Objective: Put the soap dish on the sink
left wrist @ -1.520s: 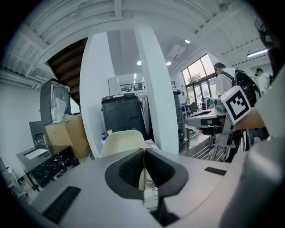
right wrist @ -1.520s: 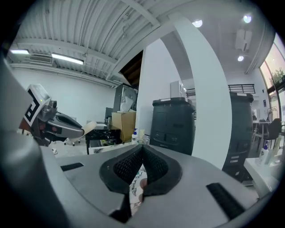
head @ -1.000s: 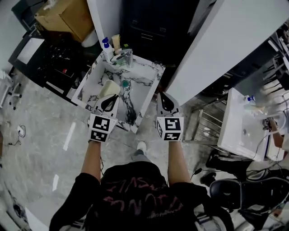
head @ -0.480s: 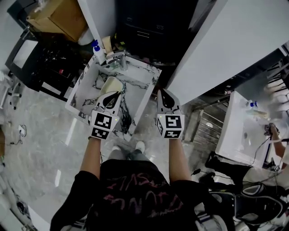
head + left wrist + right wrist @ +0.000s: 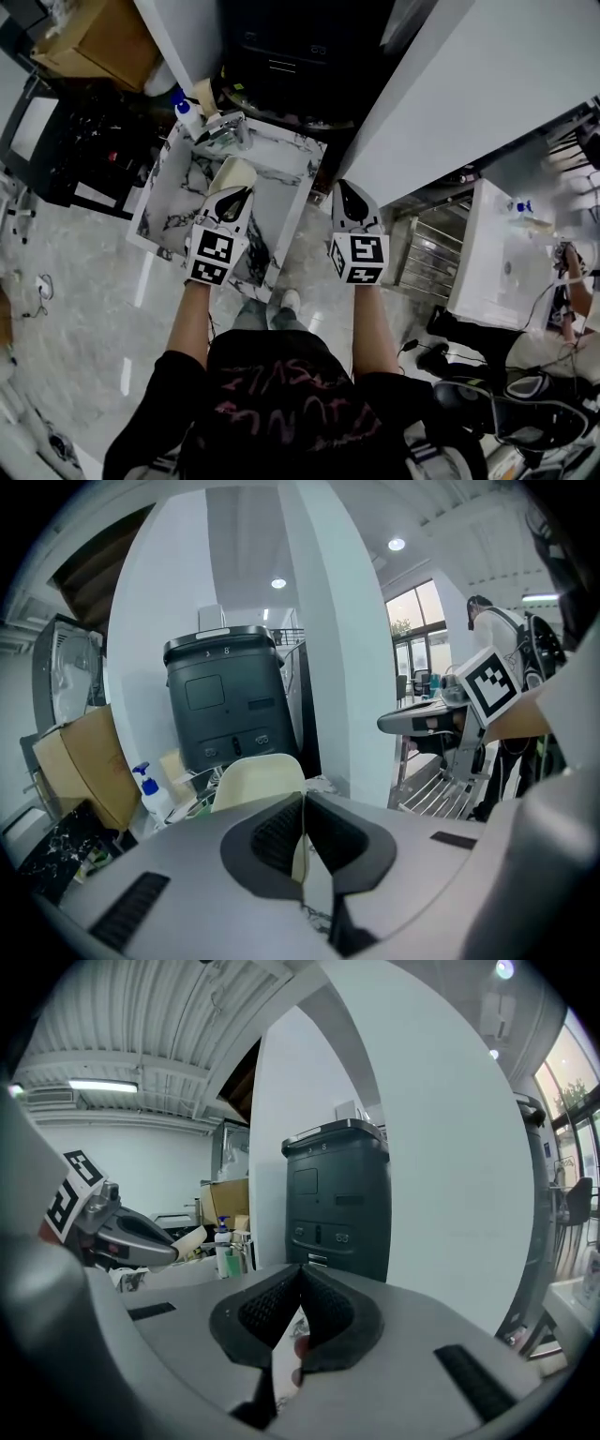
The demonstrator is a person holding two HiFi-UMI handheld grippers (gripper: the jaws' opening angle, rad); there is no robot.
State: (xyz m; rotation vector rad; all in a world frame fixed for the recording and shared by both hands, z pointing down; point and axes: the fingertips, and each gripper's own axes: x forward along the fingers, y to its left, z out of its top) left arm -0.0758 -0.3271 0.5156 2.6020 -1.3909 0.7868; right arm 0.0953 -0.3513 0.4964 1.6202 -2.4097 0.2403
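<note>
Because the left gripper (image 5: 232, 199) clamps only an edge of the soap dish (image 5: 234, 174) above the sink (image 5: 169, 202), it may slip out; the right gripper (image 5: 345, 193) is clenched empty.

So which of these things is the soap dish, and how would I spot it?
Find the white, black-veined marble sink at the head view's upper left. Over its basin the left gripper is shut on the soap dish: a plain cream oval shell, unlike the blue-capped bottle and metal tap by the back rim.
</note>
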